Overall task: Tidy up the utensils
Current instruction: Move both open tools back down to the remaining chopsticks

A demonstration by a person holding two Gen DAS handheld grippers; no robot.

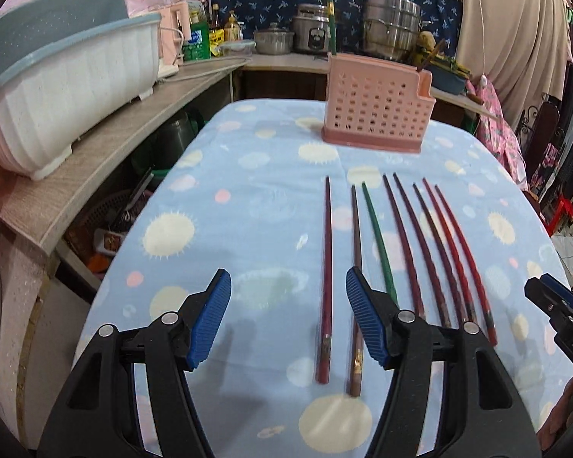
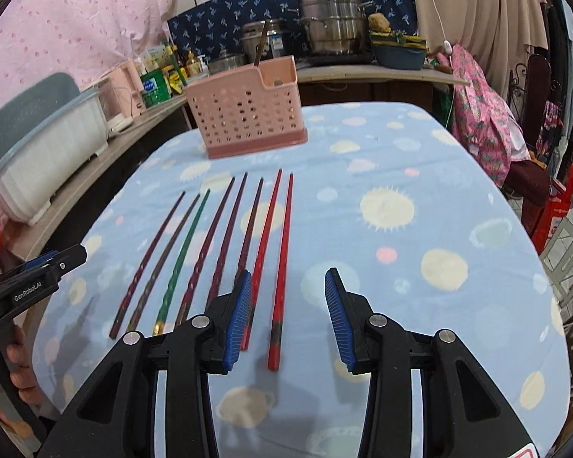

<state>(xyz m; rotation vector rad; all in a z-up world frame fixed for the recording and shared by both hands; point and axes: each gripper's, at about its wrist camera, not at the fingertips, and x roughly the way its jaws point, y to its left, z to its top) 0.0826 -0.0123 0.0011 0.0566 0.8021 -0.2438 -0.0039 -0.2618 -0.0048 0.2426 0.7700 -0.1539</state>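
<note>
Now chopsticks [image 1: 326, 267] betw. open left gripper [image 1: 286, 320] fingers.

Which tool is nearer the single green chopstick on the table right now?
Left. The left tool hovers over the leftmost sticks, and its right finger overlaps the green chopstick at its near end. The right tool hangs over the red pair, several sticks to the right. Both are open and empty.
</note>
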